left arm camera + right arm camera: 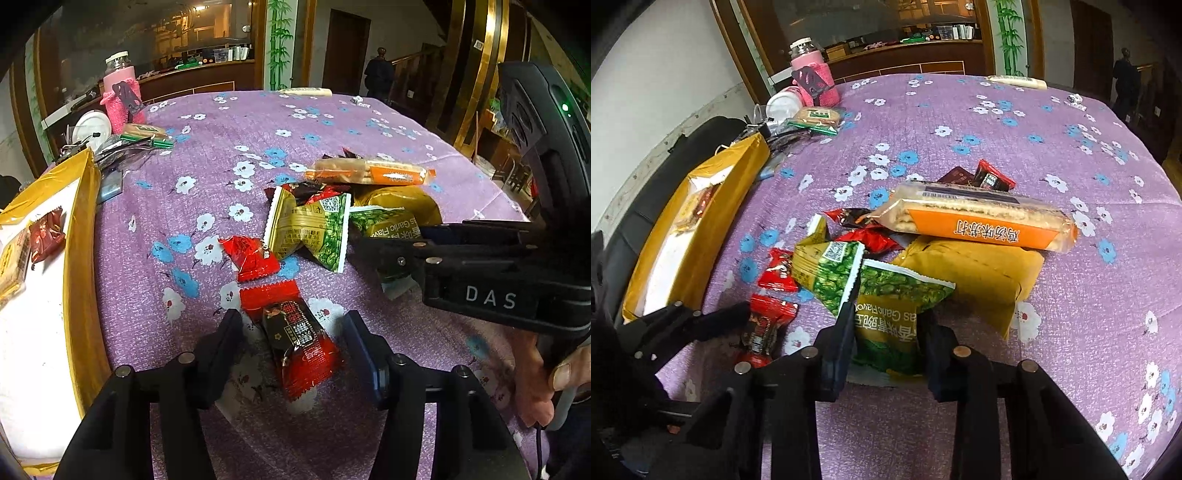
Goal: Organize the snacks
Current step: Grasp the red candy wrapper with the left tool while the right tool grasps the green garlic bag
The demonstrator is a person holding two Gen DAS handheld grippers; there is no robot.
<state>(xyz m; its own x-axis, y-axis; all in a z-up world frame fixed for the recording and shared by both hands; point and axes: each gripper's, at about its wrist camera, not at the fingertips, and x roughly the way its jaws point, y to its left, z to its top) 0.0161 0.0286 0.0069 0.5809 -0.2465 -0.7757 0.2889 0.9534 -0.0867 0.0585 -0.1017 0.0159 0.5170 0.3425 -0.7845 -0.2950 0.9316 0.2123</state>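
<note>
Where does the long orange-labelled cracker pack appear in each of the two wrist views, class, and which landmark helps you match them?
Left wrist view: the orange cracker pack lies right of centre, topping the far side of the snack pile.
Right wrist view: the orange cracker pack sits near the centre, resting on a yellow packet.
Shared landmark: the pink-sleeved bottle, upper left in both.

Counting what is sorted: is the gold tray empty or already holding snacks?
Holding snacks. The gold-rimmed white tray has a dark red packet and a yellow biscuit pack lying inside it.
</note>
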